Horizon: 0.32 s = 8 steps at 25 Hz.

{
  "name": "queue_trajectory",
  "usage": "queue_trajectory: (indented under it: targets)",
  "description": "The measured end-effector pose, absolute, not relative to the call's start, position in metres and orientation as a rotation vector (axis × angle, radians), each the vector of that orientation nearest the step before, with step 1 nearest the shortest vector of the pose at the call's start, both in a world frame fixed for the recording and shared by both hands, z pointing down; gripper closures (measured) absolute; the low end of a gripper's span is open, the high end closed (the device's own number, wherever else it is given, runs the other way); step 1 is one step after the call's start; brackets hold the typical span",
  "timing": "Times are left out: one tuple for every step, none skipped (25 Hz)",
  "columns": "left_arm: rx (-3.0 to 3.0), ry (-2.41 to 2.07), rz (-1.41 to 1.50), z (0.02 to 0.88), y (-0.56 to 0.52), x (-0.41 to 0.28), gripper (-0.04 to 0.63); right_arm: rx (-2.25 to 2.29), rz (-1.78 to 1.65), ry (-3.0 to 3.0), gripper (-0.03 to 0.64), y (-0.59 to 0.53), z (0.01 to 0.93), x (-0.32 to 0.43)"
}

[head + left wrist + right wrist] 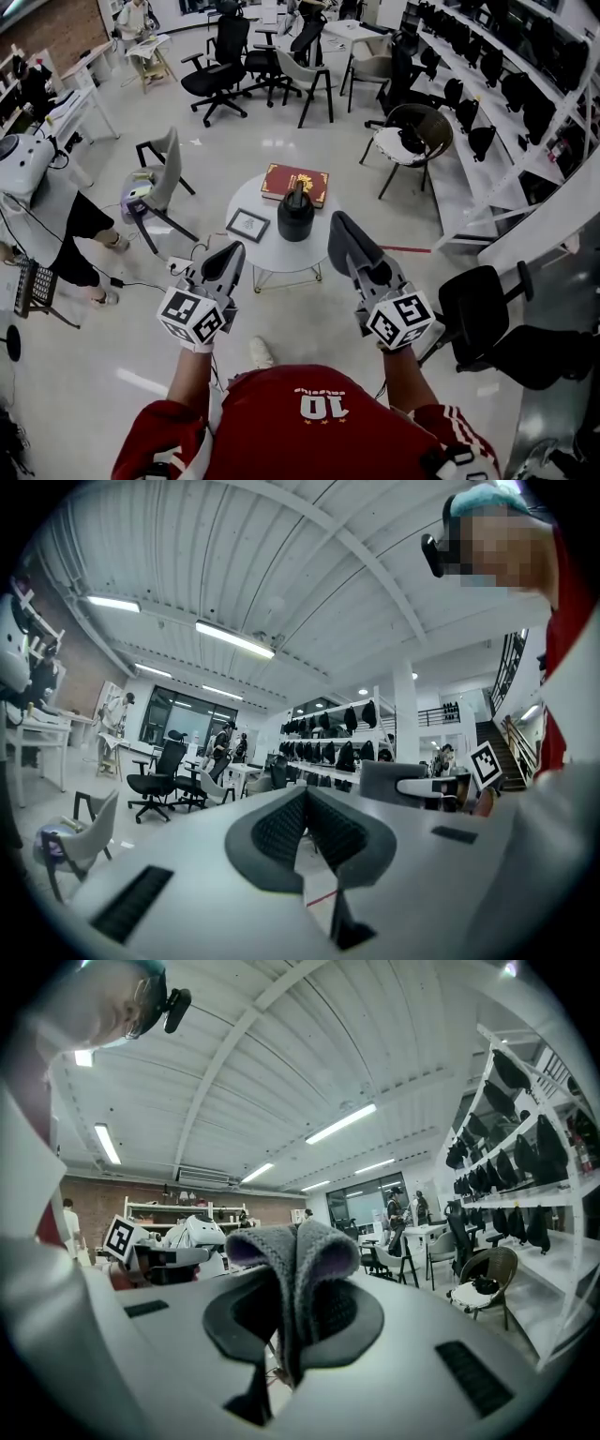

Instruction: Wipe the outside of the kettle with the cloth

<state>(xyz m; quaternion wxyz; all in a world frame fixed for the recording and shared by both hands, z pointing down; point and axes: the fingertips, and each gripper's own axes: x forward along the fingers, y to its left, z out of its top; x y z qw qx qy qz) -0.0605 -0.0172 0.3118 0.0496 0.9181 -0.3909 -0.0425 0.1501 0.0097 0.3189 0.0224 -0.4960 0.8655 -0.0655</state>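
A black kettle (295,215) stands upright on a small round white table (272,255) ahead of me. Both grippers are held up, well short of the table and apart from the kettle. My right gripper (339,225) is shut on a folded grey cloth (294,1252), which sticks up between its jaws in the right gripper view. My left gripper (230,253) is shut with nothing in it; its dark ribbed pads (277,825) meet. The kettle shows in neither gripper view, as both cameras point up toward the ceiling.
A red book (294,184) and a small framed picture (247,225) lie on the table by the kettle. A grey chair (159,178) and a standing person (80,234) are to the left. A wicker chair (417,131), shelving and a black chair (478,309) are to the right.
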Motion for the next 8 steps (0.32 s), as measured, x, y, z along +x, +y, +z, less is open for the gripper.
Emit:
queue_trajectory:
  targets:
    - [2.796,-1.190,-0.128,0.3112,-0.0174,-0.0604,0.588,-1.540,-0.203,2.680,0.572,0.0091,0.3183,0.1501]
    - [2.796,-1.189,-0.127,0.3104,-0.0176,-0.0603,0.588,-1.543,-0.202,2.679,0.572,0.0085,0.3177,0.1504]
    - [2.796,-1.189,-0.127,0.3098,-0.0180,-0.0599,0.588,-1.544,-0.201,2.679,0.572,0.0078,0.3174,0.1507]
    - [2.796,-1.189,-0.126,0.3094,-0.0183,-0.0596,0.588,-1.546,-0.200,2.679,0.572,0.0070,0.3172,0.1509]
    - [2.795,-1.190,-0.126,0.3095,-0.0184,-0.0593,0.588,-1.546,-0.199,2.681,0.572,0.0064,0.3175,0.1508]
    - [2.794,-1.191,-0.125,0.3098,-0.0185,-0.0592,0.588,-1.546,-0.199,2.683,0.572,0.0059,0.3180,0.1504]
    - [2.792,-1.192,-0.124,0.3104,-0.0185,-0.0592,0.588,-1.545,-0.199,2.686,0.572,0.0055,0.3188,0.1498]
    - [2.790,-1.194,-0.123,0.3109,-0.0185,-0.0592,0.588,-1.543,-0.200,2.688,0.572,0.0051,0.3196,0.1491]
